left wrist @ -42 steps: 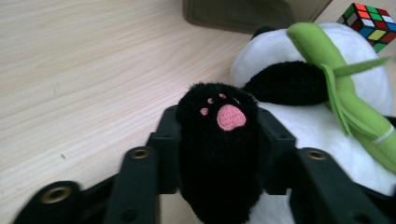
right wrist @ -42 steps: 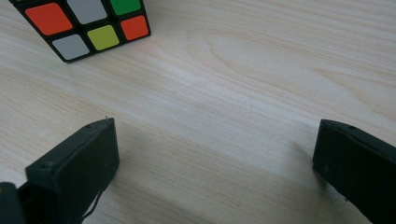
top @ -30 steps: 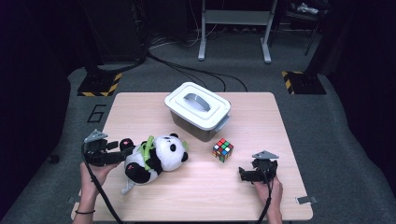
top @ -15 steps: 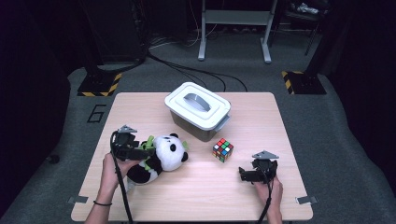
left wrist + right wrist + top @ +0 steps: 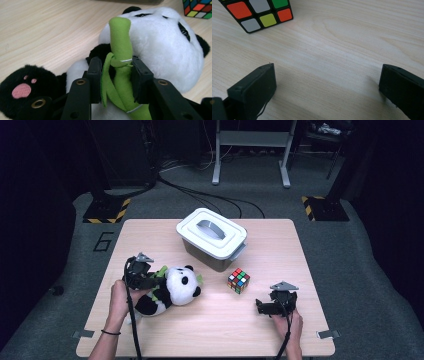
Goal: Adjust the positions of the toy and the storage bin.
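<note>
While my right gripper point(image 5: 260, 306) rests on the desk point(image 5: 300, 250) with its fingers point(image 5: 253, 87) spread wide and bare, my left gripper point(image 5: 117, 75) has just been closing, and its fingers point(image 5: 95, 75) now pinch the green bamboo stalk point(image 5: 121, 42) of the panda plush point(image 5: 172, 287). It lies on its side at the desk's left, near the cube point(image 5: 238, 280) and the lidded box point(image 5: 212, 237).

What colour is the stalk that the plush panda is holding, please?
Bright green; the stalk shows best in the left gripper view, against the panda.
</note>
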Demonstrator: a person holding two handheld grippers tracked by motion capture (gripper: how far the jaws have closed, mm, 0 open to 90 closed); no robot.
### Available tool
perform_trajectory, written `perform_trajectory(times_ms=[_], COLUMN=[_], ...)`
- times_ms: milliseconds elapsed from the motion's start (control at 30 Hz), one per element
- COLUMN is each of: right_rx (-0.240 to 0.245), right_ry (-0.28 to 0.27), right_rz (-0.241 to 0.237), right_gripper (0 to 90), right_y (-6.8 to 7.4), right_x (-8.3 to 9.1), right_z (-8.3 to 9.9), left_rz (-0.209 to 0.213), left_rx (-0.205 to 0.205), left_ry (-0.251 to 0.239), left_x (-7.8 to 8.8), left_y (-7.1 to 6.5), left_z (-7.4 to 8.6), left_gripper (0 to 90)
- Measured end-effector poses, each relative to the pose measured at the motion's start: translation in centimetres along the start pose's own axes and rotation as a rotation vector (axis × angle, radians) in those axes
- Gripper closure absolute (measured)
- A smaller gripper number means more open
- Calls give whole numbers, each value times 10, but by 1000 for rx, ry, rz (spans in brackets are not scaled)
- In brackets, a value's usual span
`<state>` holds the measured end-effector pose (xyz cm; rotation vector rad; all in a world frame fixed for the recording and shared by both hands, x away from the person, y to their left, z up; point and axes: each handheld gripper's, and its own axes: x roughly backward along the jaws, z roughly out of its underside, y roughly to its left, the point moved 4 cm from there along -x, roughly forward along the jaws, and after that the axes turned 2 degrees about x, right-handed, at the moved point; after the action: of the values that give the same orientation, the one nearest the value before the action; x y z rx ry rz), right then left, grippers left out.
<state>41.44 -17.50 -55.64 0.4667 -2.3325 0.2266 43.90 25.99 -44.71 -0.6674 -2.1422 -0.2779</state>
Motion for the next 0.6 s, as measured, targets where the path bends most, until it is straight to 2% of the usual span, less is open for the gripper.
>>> perform_trajectory(times_ms=[67, 167, 367, 500, 533, 600], right_rx=[0, -1, -1, -2, 0, -1], right_ry=[0, 0, -1, 0, 0, 0], right_rz=[0, 1, 2, 6, 3, 4], right_gripper=[0, 0, 0, 0, 0, 0], right_y=[0, 0, 0, 0, 0, 0], right_x=[0, 0, 0, 0, 0, 0], right_z=[0, 0, 0, 0, 0, 0], left_rz=[-13, -29, -50, -29, -22, -9], left_rx=[-27, -38, -70, -83, -99, -97], left_ry=[12, 6, -1, -21, -33, -39], left_x=[2, 3, 4, 3, 3, 1], left_y=[2, 8, 30, 43, 46, 52], left_z=[-2, -7, -15, -22, -23, -27], left_gripper=[666, 676, 679, 679, 679, 679])
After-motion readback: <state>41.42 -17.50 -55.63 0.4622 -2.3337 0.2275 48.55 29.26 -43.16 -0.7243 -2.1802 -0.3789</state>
